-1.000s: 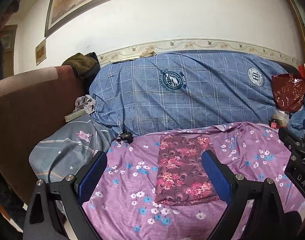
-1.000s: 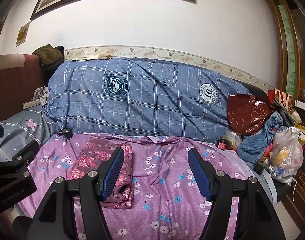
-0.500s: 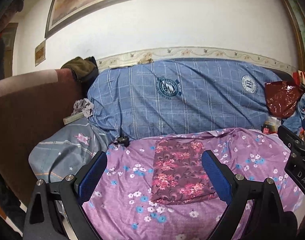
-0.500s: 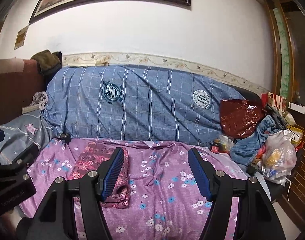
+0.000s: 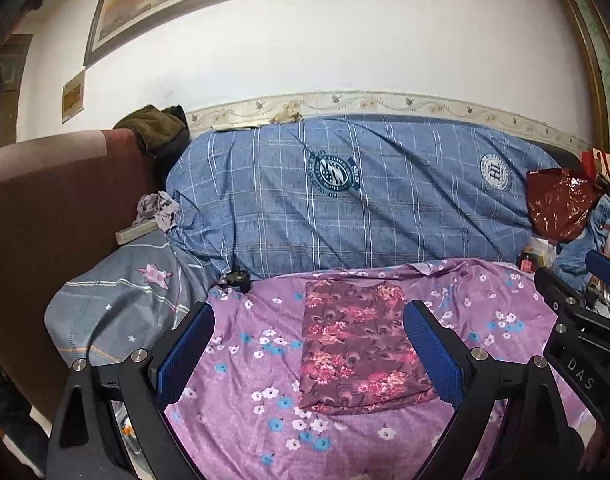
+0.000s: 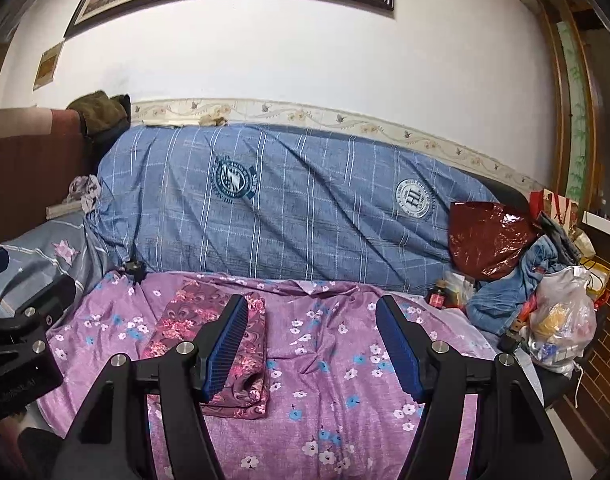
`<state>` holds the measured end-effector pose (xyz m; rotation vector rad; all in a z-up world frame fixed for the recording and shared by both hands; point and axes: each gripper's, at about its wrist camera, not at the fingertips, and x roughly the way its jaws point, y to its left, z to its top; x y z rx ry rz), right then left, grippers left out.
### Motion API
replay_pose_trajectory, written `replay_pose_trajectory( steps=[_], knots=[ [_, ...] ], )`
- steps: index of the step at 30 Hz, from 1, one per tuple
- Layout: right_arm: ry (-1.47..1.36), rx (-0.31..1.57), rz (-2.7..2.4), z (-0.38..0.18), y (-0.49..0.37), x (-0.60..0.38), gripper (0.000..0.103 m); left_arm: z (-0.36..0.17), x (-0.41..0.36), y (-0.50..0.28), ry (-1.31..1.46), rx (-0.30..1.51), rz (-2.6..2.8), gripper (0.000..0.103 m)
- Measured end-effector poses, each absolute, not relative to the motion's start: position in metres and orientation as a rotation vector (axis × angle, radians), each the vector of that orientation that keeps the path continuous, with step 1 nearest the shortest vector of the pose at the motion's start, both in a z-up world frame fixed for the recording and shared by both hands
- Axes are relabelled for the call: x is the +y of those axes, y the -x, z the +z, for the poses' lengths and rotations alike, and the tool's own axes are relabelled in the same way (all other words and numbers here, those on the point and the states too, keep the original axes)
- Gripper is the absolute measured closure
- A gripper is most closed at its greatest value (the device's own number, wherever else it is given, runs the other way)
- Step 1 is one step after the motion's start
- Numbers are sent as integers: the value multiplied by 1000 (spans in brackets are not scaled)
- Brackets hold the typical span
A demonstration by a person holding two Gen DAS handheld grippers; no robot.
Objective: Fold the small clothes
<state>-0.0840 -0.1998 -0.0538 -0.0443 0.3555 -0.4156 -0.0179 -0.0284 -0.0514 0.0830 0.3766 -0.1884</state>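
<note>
A folded maroon garment with pink flowers lies flat on the purple flowered sheet of the sofa seat. My left gripper hangs in the air in front of it, jaws wide open and nothing between them. In the right wrist view the same garment lies to the left, partly behind the left finger. My right gripper is open too, over the bare purple sheet, clear of the cloth. The right gripper's body shows at the left view's right edge.
A blue checked cover drapes the sofa back. A grey star-print pillow lies left by the brown armrest. At the right end sit a red shiny bag, blue clothes and a filled plastic bag.
Both grippers have pulled back a little from the sofa, so the garment and seat look smaller and farther. The garment lies unmoved and both jaws stay equally wide.
</note>
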Motion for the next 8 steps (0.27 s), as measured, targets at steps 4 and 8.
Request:
replay_pose_trajectory(
  steps=[4, 8],
  knots=[
    [46, 376, -421, -60, 61, -204, 35, -53, -30, -11, -76, 393, -197, 7],
    [45, 407, -420, -72, 32, -212, 35, -66, -28, -47, -69, 391, -193, 7]
  ],
)
